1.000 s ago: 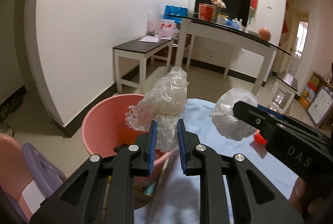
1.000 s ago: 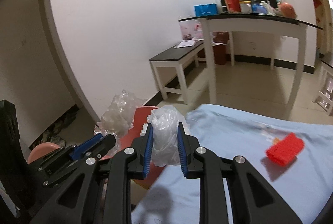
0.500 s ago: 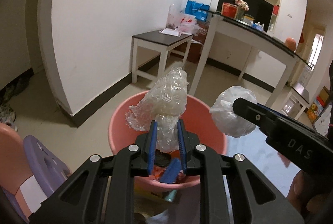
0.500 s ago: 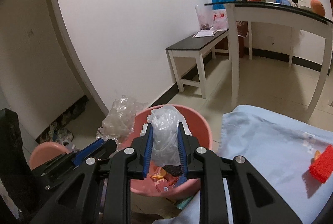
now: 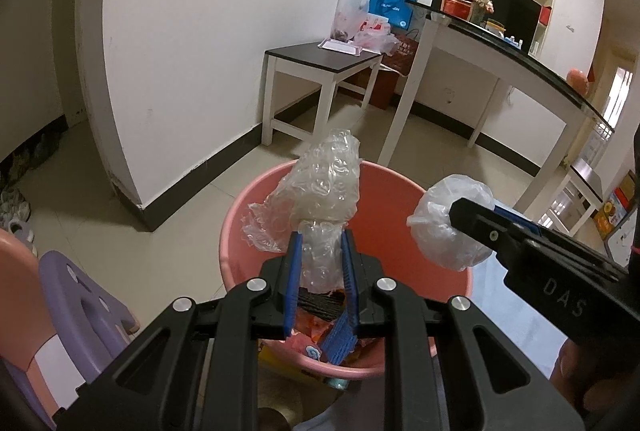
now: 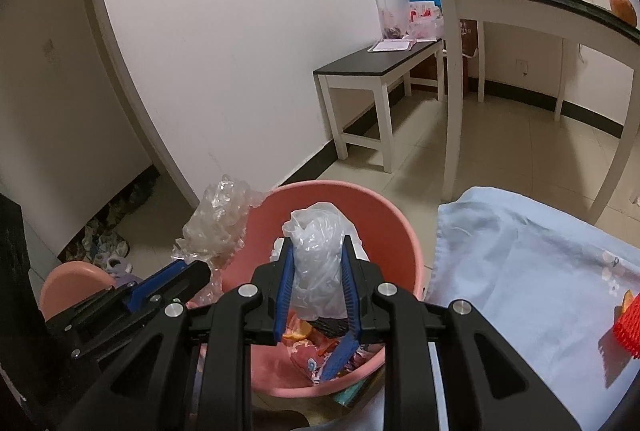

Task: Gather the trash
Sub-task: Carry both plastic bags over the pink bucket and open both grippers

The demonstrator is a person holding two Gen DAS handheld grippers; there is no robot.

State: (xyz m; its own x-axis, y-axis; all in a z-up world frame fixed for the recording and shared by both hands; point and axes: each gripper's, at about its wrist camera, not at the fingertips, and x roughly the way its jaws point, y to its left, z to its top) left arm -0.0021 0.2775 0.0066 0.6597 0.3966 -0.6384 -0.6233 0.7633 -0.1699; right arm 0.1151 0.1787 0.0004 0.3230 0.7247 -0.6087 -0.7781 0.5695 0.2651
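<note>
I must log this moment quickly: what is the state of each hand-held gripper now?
Left hand-held gripper: closed on bubble wrap.
Right hand-held gripper: closed on crumpled plastic bag.

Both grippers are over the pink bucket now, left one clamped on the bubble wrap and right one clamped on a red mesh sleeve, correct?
Not quite. The right gripper is clamped on a crumpled clear plastic bag, not the red mesh sleeve, which lies on the blue cloth in the right wrist view. The rest holds: both are over the pink bucket, and the left gripper is clamped on the bubble wrap.
</note>
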